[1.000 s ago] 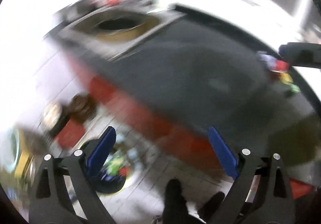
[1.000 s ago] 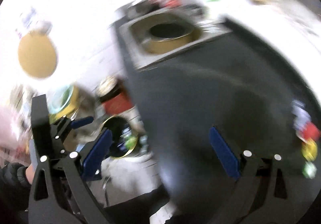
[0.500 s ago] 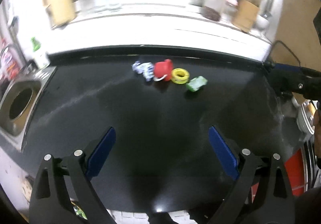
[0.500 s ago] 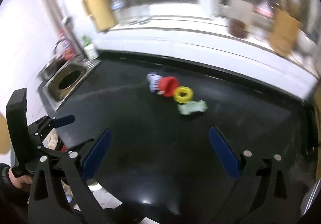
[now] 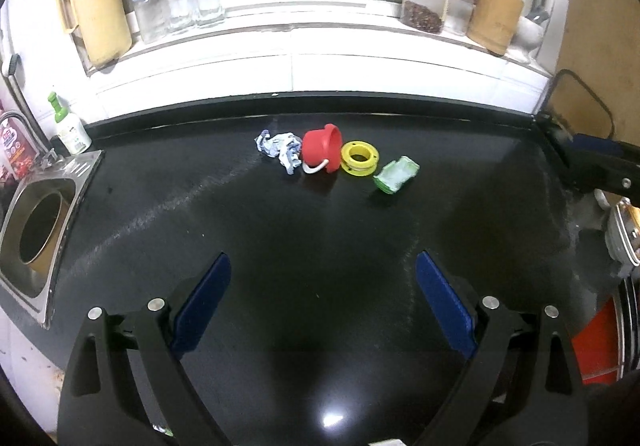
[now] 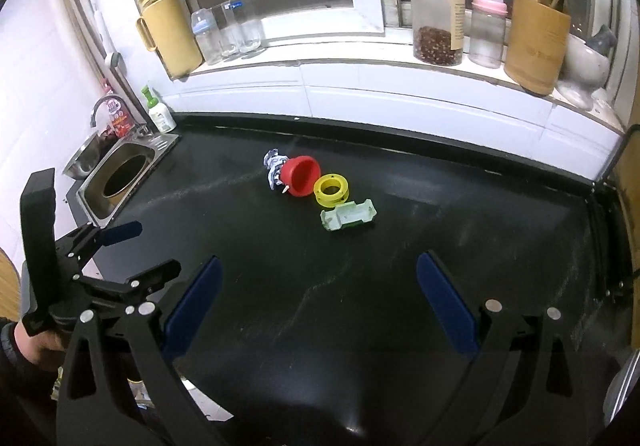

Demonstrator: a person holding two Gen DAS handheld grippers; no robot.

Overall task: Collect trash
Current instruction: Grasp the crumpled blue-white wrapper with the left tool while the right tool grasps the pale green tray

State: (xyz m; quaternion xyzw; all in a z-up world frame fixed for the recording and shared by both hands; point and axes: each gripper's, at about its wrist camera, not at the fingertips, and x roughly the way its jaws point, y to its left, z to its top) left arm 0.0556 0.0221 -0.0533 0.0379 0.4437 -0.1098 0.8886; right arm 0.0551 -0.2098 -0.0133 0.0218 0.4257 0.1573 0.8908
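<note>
So, nearest to me, both sets of jaws stand spread wide with nothing between them: my left gripper (image 5: 323, 300) and my right gripper (image 6: 318, 296) hang over the bare near part of the black desk (image 5: 320, 286), well apart from anything worth picking up. I hold them released because, as I judge it, no piece has been chosen yet and an open reach suits whichever comes first. In the right wrist view my left gripper (image 6: 120, 246) also shows from the side, low at the left, with a hand (image 6: 34, 344) wrapped round its grip. Farther out, towards the middle of the desk, the trash lies in a loose row: the green wrapper (image 6: 348, 215) nearest, then the yellow ring (image 6: 331, 189), the red cup (image 6: 301, 175) tipped on its side with its mouth facing me, and behind it the crumpled paper (image 6: 273, 168), which seems to touch the cup (the cup and ring sit just beside each other too). Being bunched so, they call for a careful single pick; I would judge the wrapper the easiest start, standing slightly clear. Off to the left the sink (image 6: 120, 182) is set into the desk, and beyond everything the windowsill (image 6: 360, 74) carries jars and bottles, none of it my business.
</note>
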